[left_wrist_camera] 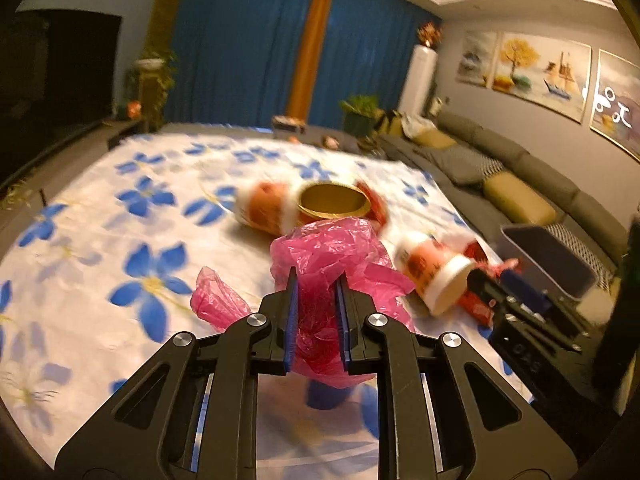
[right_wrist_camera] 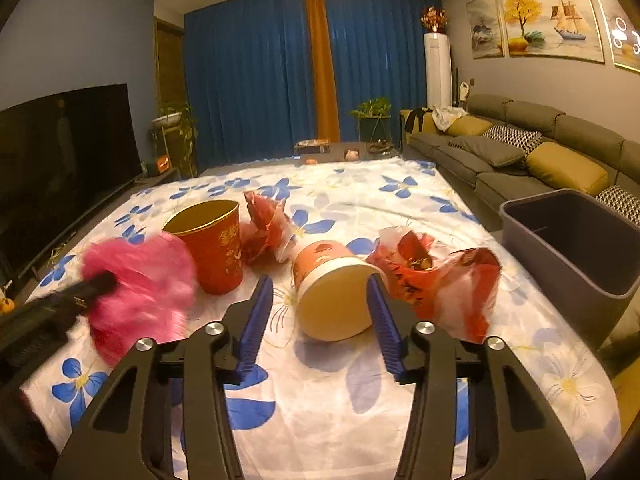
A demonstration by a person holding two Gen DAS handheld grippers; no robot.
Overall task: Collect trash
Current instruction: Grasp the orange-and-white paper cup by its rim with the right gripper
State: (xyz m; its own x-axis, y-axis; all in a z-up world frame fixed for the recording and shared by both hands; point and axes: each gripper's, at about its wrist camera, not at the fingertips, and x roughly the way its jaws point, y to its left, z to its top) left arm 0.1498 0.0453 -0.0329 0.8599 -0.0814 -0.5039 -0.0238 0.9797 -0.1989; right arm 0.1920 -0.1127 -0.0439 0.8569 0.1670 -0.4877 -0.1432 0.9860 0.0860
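Observation:
My left gripper (left_wrist_camera: 316, 280) is shut on a crumpled pink plastic bag (left_wrist_camera: 336, 252) and holds it above the flowered tablecloth (left_wrist_camera: 120, 240); the bag shows blurred in the right wrist view (right_wrist_camera: 140, 280). My right gripper (right_wrist_camera: 320, 288) is open, its fingers on either side of a paper cup (right_wrist_camera: 332, 292) lying on its side, apart from it. A red cup with a gold rim (right_wrist_camera: 214, 244) stands upright. Red crumpled wrappers lie behind (right_wrist_camera: 264, 228) and to the right (right_wrist_camera: 440, 280) of the lying cup.
A grey bin (right_wrist_camera: 576, 240) stands at the table's right edge. A grey sofa (right_wrist_camera: 520, 152) with cushions runs along the right wall. A dark TV (right_wrist_camera: 68, 152) stands on the left. Blue curtains and plants are at the back.

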